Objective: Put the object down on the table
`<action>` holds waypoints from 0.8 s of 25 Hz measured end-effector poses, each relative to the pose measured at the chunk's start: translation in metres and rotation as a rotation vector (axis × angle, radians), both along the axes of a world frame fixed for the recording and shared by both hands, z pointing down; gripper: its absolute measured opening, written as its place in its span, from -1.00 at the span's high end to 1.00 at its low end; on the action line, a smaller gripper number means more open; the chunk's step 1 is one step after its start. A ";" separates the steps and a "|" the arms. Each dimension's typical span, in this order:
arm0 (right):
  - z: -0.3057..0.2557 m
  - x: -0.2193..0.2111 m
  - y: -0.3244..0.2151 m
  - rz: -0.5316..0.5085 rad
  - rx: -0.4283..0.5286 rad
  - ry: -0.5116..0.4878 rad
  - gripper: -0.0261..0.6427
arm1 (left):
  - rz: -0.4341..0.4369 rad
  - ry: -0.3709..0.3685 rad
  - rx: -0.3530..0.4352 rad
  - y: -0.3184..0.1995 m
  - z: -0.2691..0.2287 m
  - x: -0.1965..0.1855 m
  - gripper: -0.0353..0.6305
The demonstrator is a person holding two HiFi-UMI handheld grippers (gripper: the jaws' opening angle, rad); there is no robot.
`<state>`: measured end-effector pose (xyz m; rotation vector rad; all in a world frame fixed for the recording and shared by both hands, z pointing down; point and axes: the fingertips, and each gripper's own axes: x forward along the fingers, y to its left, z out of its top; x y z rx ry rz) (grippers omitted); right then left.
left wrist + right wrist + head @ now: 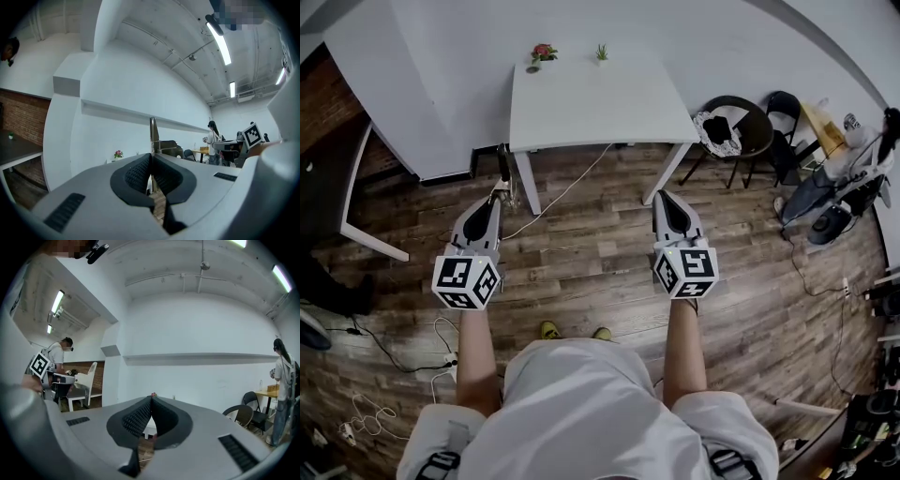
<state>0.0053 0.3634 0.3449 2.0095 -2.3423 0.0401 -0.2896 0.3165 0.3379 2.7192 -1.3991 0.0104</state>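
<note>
I stand on the wooden floor, a short way back from a white table (600, 108). My left gripper (496, 197) is held out toward it. It is shut on a thin, upright metal piece (153, 133), which sticks up past the closed pads (140, 171). In the head view that piece (503, 190) shows only as a small glint at the gripper's tip. My right gripper (663, 196) is at the same height, level with the table's front right leg. Its jaws (151, 401) are shut with nothing between them. Both grippers hang over the floor, short of the tabletop.
Two small potted plants (542, 53) (601, 52) stand at the table's far edge. Dark chairs (741, 131) and a person with equipment (848, 178) are at the right. Another white table (356, 202) is at the left. Cables (389, 352) trail over the floor.
</note>
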 end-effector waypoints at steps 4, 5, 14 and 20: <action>0.003 -0.018 -0.003 -0.002 -0.007 -0.002 0.90 | 0.015 0.004 -0.003 -0.001 0.003 -0.012 0.83; 0.002 -0.023 -0.003 0.000 -0.005 -0.001 0.90 | 0.020 0.005 -0.002 -0.002 0.003 -0.016 0.83; 0.004 -0.070 -0.013 0.030 -0.009 0.028 0.90 | 0.051 0.032 0.006 -0.019 0.005 -0.060 0.83; 0.011 -0.079 -0.019 0.046 -0.029 0.040 0.90 | 0.059 0.041 -0.008 -0.028 0.013 -0.071 0.83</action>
